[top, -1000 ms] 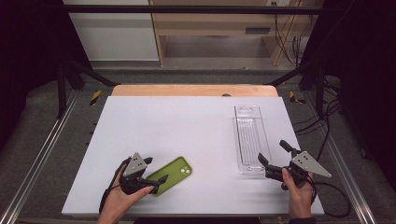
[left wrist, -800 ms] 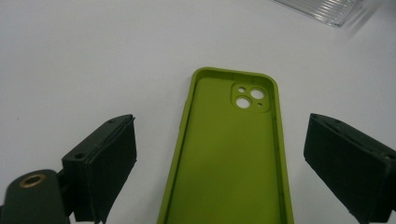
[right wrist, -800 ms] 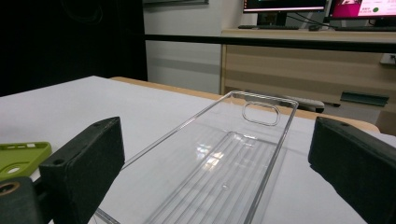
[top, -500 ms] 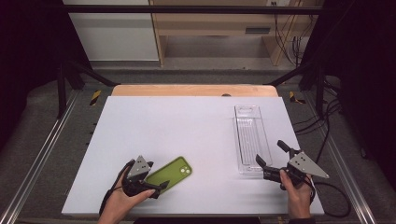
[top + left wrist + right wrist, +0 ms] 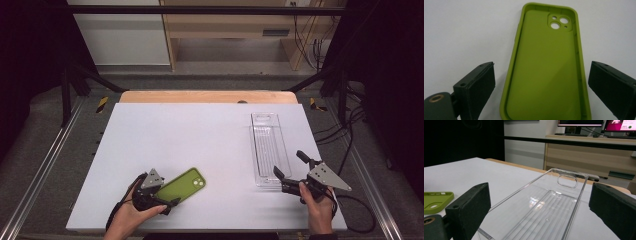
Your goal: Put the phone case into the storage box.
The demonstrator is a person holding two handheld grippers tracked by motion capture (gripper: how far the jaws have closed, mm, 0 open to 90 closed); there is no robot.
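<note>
On the table (image 5: pixel 150 130) we've got the green case (image 5: pixel 181 185) lying diagonal, camera holes pointing far-right, between the left gripper's (image 5: pixel 169 198) wide jaws; the right gripper (image 5: pixel 290 171) gapes around the tray (image 5: pixel 270 150).

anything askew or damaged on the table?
Nothing damaged or spilled. The green phone case lies diagonal to the table edges, open side up, between the open left gripper jaws. The clear tray sits square.

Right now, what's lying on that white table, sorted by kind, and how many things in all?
Green soft phone case, lying hollow side up: 1
Clear plastic oblong tray: 1
Hand-held two-jaw grippers, left gripper and right gripper, both open: 2
Total: 4
</note>
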